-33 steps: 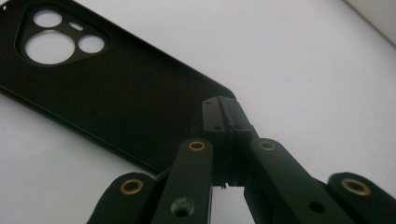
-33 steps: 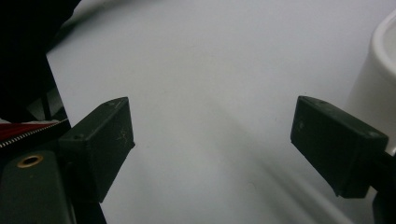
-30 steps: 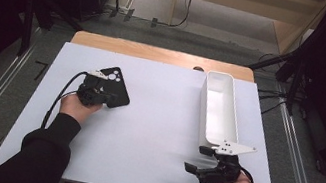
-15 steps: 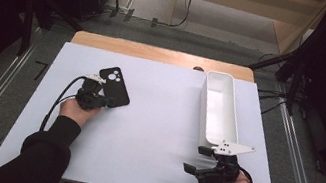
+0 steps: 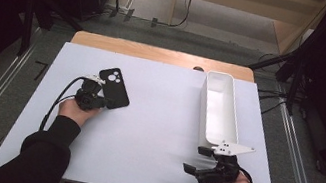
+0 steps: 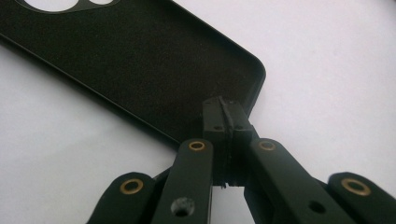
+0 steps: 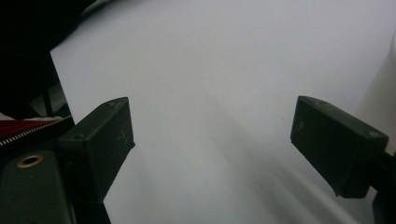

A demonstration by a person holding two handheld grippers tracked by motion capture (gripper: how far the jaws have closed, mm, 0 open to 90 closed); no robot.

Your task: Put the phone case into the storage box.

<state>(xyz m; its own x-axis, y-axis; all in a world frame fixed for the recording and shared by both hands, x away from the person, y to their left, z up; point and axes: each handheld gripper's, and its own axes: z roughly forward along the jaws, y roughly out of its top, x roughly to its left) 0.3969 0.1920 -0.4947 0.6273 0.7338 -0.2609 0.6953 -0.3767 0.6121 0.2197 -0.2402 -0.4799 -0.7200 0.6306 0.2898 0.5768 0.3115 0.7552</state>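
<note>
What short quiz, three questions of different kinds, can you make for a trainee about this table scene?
1. True or false: the left gripper is shut on the rim of the black phone case.
2. Multiple choice: where does the white bin lie on the white table? A) at the left edge B) on the right side C) on top of the phone case
3. Fill in: the fingers of the right gripper are ____, with nothing between them.

Key: 1 true. 2 B. 3 open.
</note>
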